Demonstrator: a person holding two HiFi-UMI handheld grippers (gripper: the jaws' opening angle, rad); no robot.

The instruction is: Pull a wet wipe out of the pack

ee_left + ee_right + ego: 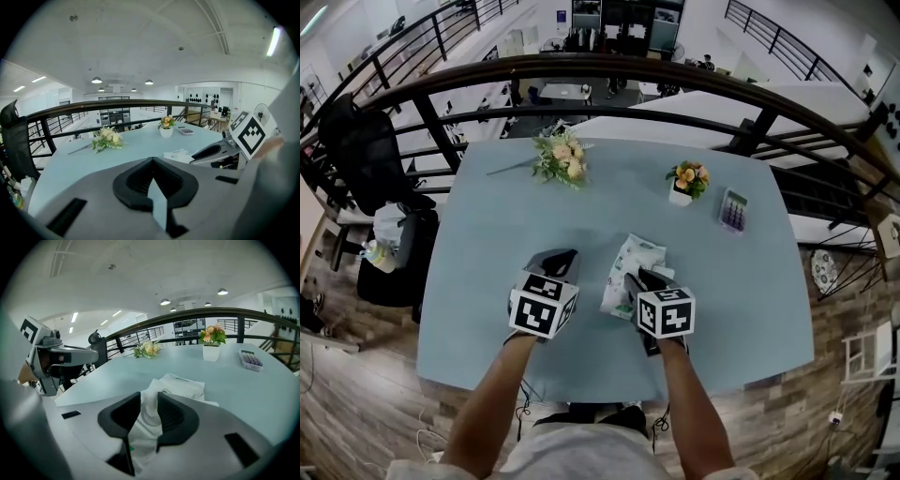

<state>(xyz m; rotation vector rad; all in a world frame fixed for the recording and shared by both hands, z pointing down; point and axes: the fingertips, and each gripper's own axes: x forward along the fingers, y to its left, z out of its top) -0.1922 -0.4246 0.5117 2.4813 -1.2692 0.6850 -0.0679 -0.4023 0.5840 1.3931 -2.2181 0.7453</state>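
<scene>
My right fingers [174, 417] are clenched on a white fold of wet wipe [149, 411] at the near end of the pack [630, 265]. My left fingers [133, 180], closed and empty, hover left of the pack. I'd pin the pack to the desk [487, 234] with them, then draw the wipe up slowly.

Head view steeply down over the table [487, 234] — both gripper views low, close, across it.

Open-plan office mezzanine: railing [609, 66], desks [565, 91] below
</scene>
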